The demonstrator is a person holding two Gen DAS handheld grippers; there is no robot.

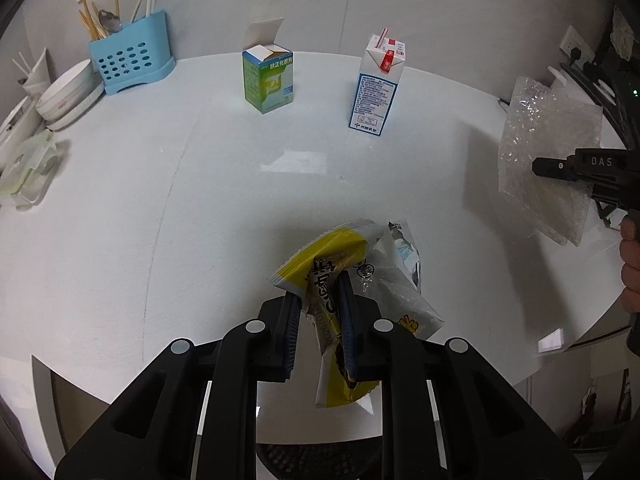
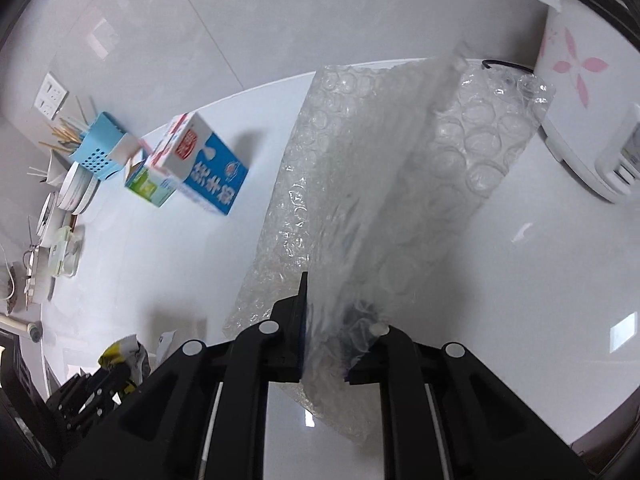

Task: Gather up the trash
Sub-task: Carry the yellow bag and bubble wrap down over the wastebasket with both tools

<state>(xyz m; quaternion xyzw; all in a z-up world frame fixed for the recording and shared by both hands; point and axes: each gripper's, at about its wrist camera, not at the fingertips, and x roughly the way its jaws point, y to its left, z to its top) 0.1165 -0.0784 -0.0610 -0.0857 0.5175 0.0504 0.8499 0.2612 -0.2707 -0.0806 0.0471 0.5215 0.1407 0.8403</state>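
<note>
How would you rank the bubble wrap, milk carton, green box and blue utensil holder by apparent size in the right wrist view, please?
1. bubble wrap, though nearness to the camera inflates it
2. milk carton
3. and 4. blue utensil holder and green box look alike; partly hidden, so unranked.

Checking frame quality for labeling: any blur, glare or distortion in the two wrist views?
Left wrist view: sharp; fisheye bends the white table edge; a ceiling-light reflection lies below the milk carton; the snack wrapper is legible. Right wrist view: motion blur smears the bubble wrap near the right gripper; window glare patches lie on the tabletop.
</note>
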